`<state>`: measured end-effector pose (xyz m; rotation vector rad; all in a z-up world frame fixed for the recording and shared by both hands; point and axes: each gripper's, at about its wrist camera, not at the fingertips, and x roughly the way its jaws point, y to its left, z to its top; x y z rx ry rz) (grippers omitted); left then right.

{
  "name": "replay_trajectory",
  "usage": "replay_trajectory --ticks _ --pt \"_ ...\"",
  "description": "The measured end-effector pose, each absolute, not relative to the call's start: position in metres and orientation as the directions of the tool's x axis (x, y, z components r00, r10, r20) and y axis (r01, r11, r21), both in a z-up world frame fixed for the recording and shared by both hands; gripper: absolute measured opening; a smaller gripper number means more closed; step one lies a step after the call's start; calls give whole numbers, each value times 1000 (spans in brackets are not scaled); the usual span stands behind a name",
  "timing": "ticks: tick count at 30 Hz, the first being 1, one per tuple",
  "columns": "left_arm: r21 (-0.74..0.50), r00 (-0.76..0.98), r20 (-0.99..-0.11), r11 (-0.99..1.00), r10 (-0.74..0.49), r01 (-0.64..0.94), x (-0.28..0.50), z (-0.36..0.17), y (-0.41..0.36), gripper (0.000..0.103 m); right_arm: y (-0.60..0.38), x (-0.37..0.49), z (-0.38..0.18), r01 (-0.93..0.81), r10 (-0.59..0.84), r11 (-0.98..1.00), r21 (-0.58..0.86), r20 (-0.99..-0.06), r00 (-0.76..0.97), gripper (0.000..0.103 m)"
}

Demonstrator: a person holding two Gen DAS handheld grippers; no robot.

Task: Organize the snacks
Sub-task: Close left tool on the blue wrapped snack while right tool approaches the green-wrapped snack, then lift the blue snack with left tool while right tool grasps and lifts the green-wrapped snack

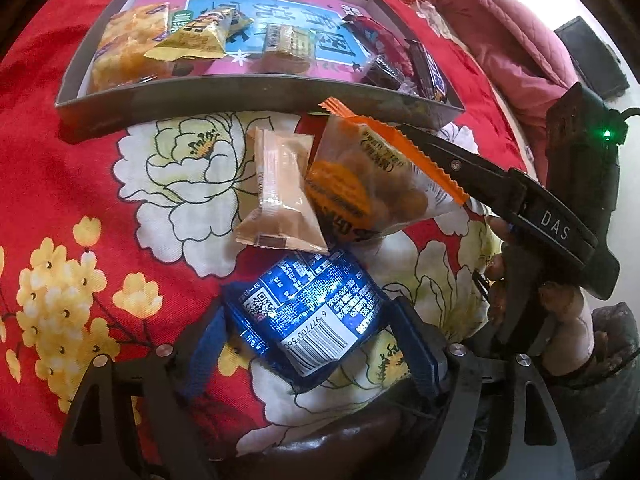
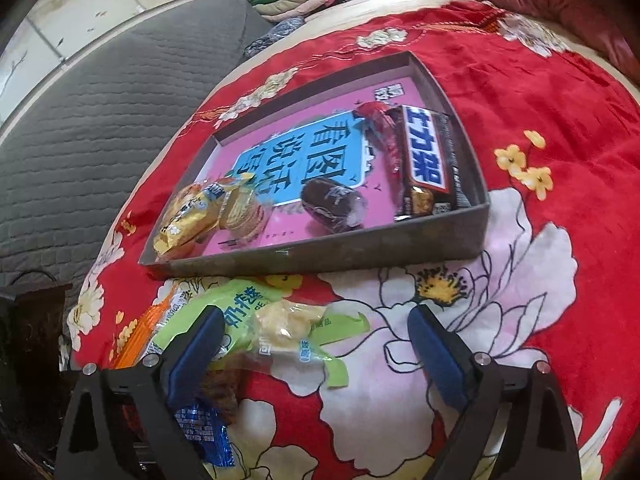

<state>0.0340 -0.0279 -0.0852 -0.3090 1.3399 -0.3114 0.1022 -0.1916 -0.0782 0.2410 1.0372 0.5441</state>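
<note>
Blue-wrapped snack (image 1: pixel 312 312) lay on the red floral bedcover (image 1: pixel 80 168) just before the box (image 1: pixel 256 98), flanked by the left gripper (image 1: pixel 308 328) with jaws wide, not yet pressing. Right gripper (image 2: pixel 316 344): jaws gaping, empty, straddling the green packet (image 2: pixel 280 320). Best centred first, then squeezed gently across the wrapper.

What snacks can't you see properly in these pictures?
- Blue packet, left wrist view: its lower edge is hidden behind the left gripper.
- Green packet, right wrist view: partly covered by the right gripper's finger; what's inside is blurred.
- Brownish snack, right wrist view: blurred and half hidden.
- Orange packet, left wrist view: print too small.
</note>
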Motion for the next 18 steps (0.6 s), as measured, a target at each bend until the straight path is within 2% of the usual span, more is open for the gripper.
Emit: replay_trajectory --ticks 3,4,12,18 --pt "-386 209 -898 921 -388 51 36 -85 -30 80 -190 101 -77 -329 502 860 389 -761 412 82" --pt "-386 212 -897 921 -388 51 36 -86 -30 80 -188 100 -77 -338 481 870 360 -770 419 81" --pt "-406 225 -886 913 -405 43 36 -88 -25 80 -183 92 -70 -399 389 895 200 -789 476 81" --pt "-421 226 -880 906 -418 38 33 -87 -15 80 -194 83 -56 -481 434 859 176 -749 501 81"
